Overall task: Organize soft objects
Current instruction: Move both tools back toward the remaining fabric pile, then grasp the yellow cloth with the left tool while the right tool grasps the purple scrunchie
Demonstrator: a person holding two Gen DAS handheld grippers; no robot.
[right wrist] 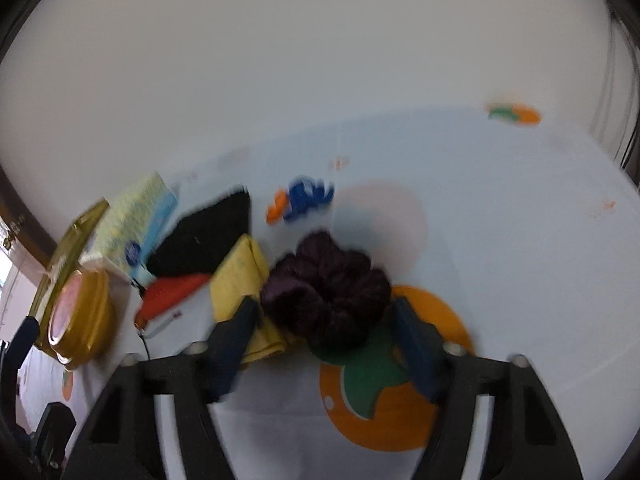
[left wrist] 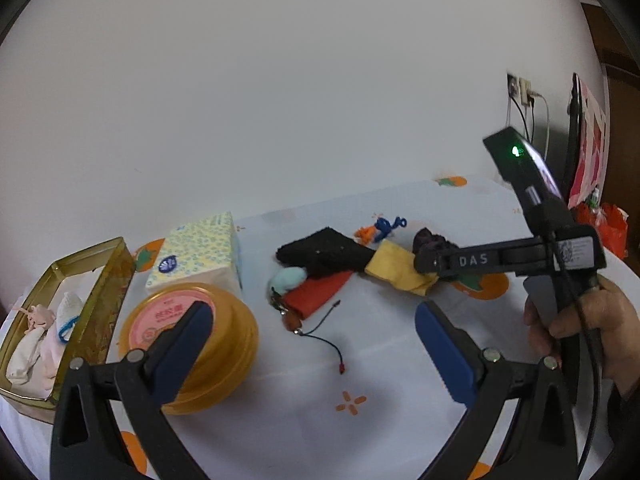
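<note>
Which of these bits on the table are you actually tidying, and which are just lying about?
For the job:
purple scrunchie, between the right tongs
yellow cloth
black cloth
red cloth
blue pipe-cleaner toy
gold tin, soft things already inside

Just lying about:
tissue pack
round yellow tub
thin black cable

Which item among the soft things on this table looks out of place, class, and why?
The thin black cable with a small red end, lying loose on the tablecloth beside the red cloth, stands out: it is a wire, while its neighbours are fabric.
</note>
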